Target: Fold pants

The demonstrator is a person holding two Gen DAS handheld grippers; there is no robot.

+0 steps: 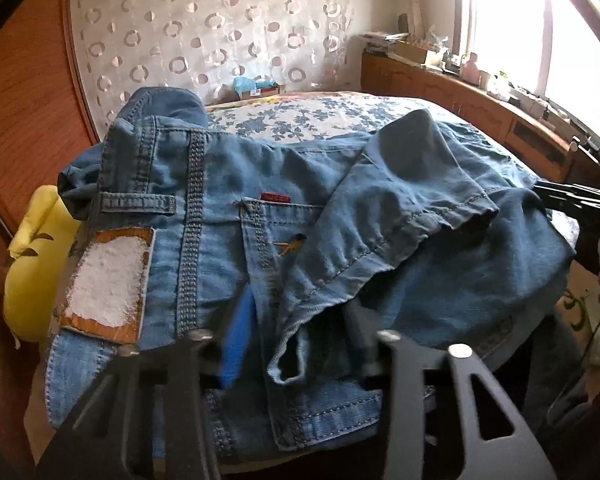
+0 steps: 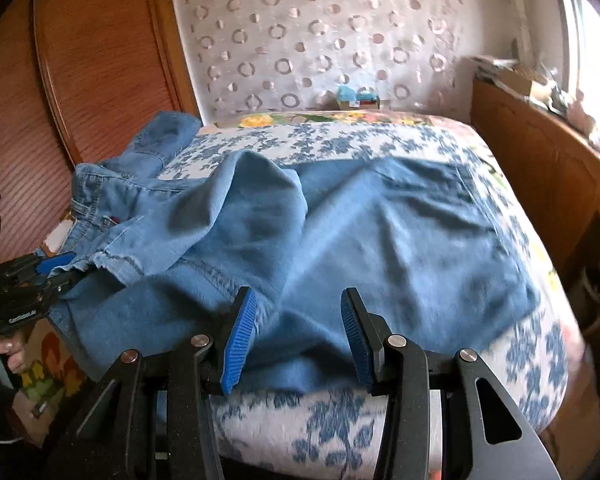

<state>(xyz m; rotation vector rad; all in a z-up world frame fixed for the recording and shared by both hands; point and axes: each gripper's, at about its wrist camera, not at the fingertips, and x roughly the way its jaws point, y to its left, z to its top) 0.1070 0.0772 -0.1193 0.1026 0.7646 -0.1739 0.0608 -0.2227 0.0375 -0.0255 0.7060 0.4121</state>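
Furthest to the left of the left gripper (image 1: 296,340), a yellow cushion (image 1: 32,264) sits against the wooden wardrobe (image 1: 24,128). Just ahead and left of its fingers lies the waistband of the jeans (image 1: 228,216), with a worn leather patch (image 1: 108,280) and a belt loop (image 1: 138,202) facing up. The left gripper's blue pad (image 1: 236,336) rests on the denim beside the back pocket (image 1: 284,236), and a hemmed leg end (image 1: 384,232) is draped between the two fingers; the other finger is blurred and half buried in the cloth. Whether the pads actually pinch the fabric I cannot tell.

Further right, the pants spread across the floral bedspread (image 2: 340,136), folded over themselves, the broad leg panel lying ahead of the right gripper (image 2: 298,340). Its jaws stand apart with both blue pads (image 2: 240,340) visible, the near edge of the denim lying flat between them, not pressed. To its left, the other gripper meets the frayed hem, a person's hand (image 2: 4,354) on its handle. To its right, a wooden cabinet (image 2: 540,168) runs under the bright window (image 2: 592,28).
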